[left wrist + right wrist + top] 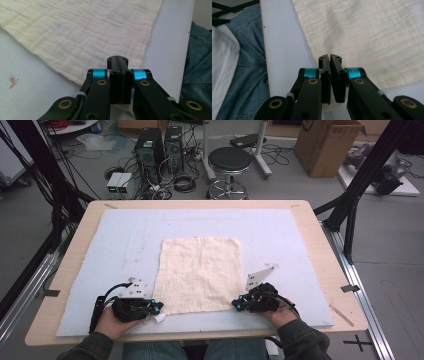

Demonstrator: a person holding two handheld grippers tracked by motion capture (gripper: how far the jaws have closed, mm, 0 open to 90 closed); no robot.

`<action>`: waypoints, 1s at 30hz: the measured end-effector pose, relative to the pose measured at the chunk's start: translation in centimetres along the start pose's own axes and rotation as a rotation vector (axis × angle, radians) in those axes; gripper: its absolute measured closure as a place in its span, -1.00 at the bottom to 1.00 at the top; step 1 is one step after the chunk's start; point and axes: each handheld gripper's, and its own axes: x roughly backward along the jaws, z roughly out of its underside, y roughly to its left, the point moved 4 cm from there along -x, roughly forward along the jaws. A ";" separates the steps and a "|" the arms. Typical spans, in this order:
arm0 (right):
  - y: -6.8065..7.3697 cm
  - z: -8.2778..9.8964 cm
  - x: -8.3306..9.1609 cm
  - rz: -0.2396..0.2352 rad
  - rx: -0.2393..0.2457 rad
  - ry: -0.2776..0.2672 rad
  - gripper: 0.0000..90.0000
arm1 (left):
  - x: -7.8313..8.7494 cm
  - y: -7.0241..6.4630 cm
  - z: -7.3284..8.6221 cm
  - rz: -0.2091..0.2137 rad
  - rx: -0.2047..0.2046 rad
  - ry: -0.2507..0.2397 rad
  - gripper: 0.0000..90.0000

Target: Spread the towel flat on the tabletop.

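A cream, crinkled cloth [200, 272] lies flat in the middle of the pale blue mat [125, 235]. My left gripper [157, 309] sits at the cloth's near left corner, my right gripper [235, 305] at its near right corner. In the left gripper view the jaws of the left gripper [117, 58] are pressed together over the corner of the cloth [75, 32], with a bit of fabric showing under them. In the right gripper view the right gripper [330, 57] is shut with a fold of the cloth [374, 32] pinched low between its jaws.
The mat covers a wooden table [70, 285], whose near edge is just behind both hands. The person's jeans [244, 50] are close under that edge. Beyond the table stand a black stool [229, 160], computer towers [150, 150] and a cardboard box [325, 145].
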 end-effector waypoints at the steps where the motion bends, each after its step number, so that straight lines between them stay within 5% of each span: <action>1: 0.1 0.0 0.1 -0.007 -0.009 0.005 0.94 | 0.1 0.0 0.0 0.001 0.001 0.002 0.97; 6: 0.1 0.0 0.4 -0.017 -0.012 -0.013 0.94 | 0.6 -0.2 0.1 -0.021 -0.010 0.009 0.98; 10: 0.4 0.0 0.5 -0.011 -0.006 -0.012 0.93 | 0.4 -1.2 0.2 0.032 -0.041 -0.001 0.95; 16: 0.4 0.2 0.5 -0.002 -0.003 -0.006 0.92 | -0.3 -1.8 0.1 0.085 -0.053 0.009 0.39; 20: 0.4 0.3 0.3 0.000 -0.002 0.008 0.91 | -0.4 -1.9 0.1 0.056 -0.076 0.011 0.46; 23: 0.3 0.2 0.3 0.004 -0.001 0.011 0.91 | -0.4 -1.7 0.1 0.020 -0.078 0.011 0.70; 30: 0.6 0.1 0.4 0.007 0.005 0.003 0.91 | -0.1 -1.8 0.0 0.025 -0.076 0.014 0.95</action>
